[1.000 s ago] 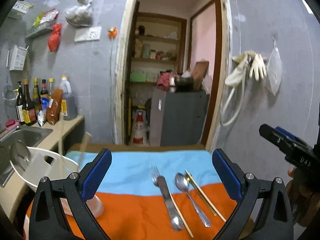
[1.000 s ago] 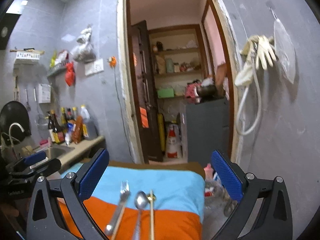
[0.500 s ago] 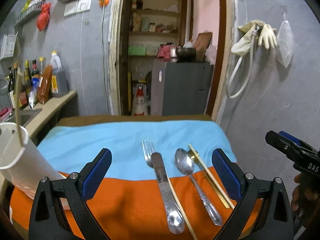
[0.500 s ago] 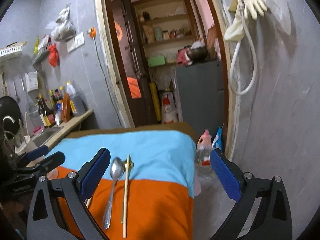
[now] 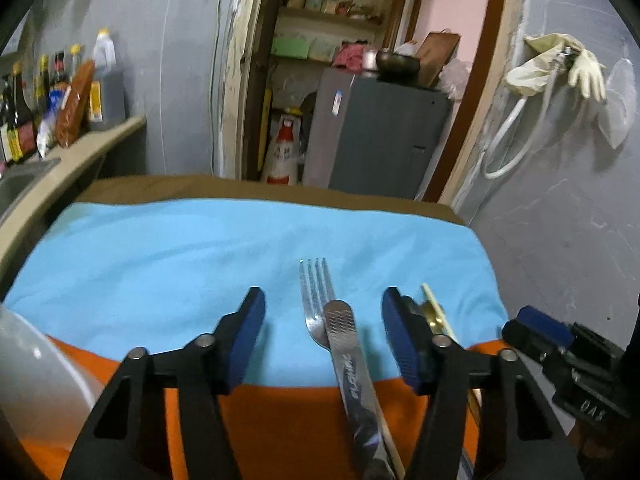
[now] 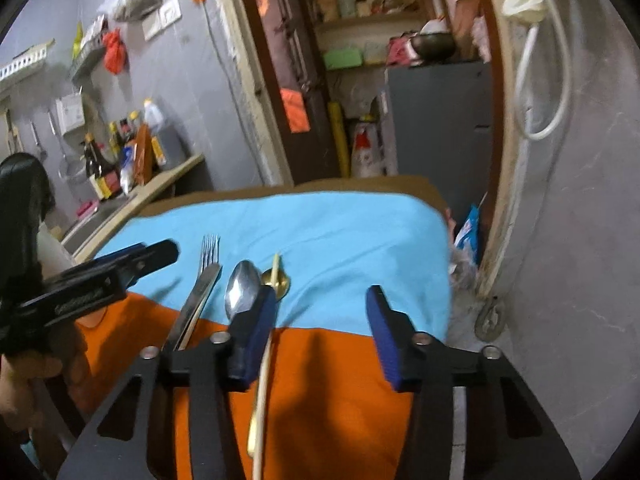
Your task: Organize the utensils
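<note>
A steel fork (image 5: 317, 300) lies on the blue and orange cloth (image 5: 180, 256) with a steel knife (image 5: 354, 376) on top of it. My left gripper (image 5: 323, 336) is open, low over the cloth, its fingers either side of the fork and knife. In the right wrist view the fork (image 6: 209, 249), a steel spoon (image 6: 241, 285), a gold spoon (image 6: 277, 280) and a pale chopstick (image 6: 262, 384) lie side by side. My right gripper (image 6: 322, 332) is open, its left finger (image 6: 256, 332) over the spoon's handle, the chopstick just inside it.
A white plastic cup (image 5: 36, 380) stands at the cloth's left edge. A counter with bottles (image 5: 60, 92) and a sink lies to the left. A doorway with a grey cabinet (image 5: 380, 136) is behind the table. The grey wall is close on the right.
Both grippers have moved down and forward to the utensils. Their jaws have narrowed from wide open. The left now straddles the fork and knife; the right sits by the spoon and chopstick.
</note>
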{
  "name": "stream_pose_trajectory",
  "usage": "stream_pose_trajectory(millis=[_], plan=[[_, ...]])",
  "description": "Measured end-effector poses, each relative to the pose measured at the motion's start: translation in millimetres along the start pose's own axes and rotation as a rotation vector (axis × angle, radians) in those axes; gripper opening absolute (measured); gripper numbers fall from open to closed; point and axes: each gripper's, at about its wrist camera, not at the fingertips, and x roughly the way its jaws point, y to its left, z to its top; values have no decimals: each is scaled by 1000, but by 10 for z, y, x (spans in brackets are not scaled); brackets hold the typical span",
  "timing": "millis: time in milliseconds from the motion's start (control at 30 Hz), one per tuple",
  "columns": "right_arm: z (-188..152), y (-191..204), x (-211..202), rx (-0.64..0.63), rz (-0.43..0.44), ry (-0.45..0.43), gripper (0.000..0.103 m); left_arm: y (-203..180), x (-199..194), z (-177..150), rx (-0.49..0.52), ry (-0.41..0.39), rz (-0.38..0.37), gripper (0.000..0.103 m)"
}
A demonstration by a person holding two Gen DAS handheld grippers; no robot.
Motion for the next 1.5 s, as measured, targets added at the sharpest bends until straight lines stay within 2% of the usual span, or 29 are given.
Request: stream_pose_trajectory(millis=[100, 167, 333, 567, 800, 867, 933, 967, 1000, 1033, 1133, 1367, 1500], plan=[[25, 69, 138, -26, 28, 53, 29, 74, 158, 33, -16, 57, -4, 36], [40, 103, 200, -40, 40, 81, 26, 129, 240, 41, -36, 91, -16, 32], [42, 132, 301, -52, 54, 123, 21, 250, 361, 56, -78, 136, -75, 29], [64, 141, 424, -44, 60, 166, 19, 375, 454, 161, -132, 143, -140, 28], [93, 156, 514, -23, 36, 190, 18, 462, 453, 228, -170, 165, -219, 15], [95, 179, 512, -32, 23, 189, 18, 466, 435, 234, -171, 161, -223, 15], [102, 179, 508, -31, 18, 190, 9, 426, 417, 235, -170, 158, -219, 15], [110, 183, 513, -18, 24, 193, 8, 423, 419, 240, -170, 157, -218, 14], [110, 164, 509, 0, 33, 195, 6, 411, 408, 241, -167, 153, -214, 9], [110, 143, 498, 19, 41, 194, 5, 397, 390, 240, -162, 145, -214, 8], [104, 133, 465, 41, 49, 193, 3, 333, 345, 247, -132, 132, -202, 2], [92, 182, 366, 51, 57, 165, 3, 193, 247, 229, -80, 106, -184, 0], [97, 199, 211, 63, 57, 98, 3, 71, 44, 220, -29, 27, -154, 0]])
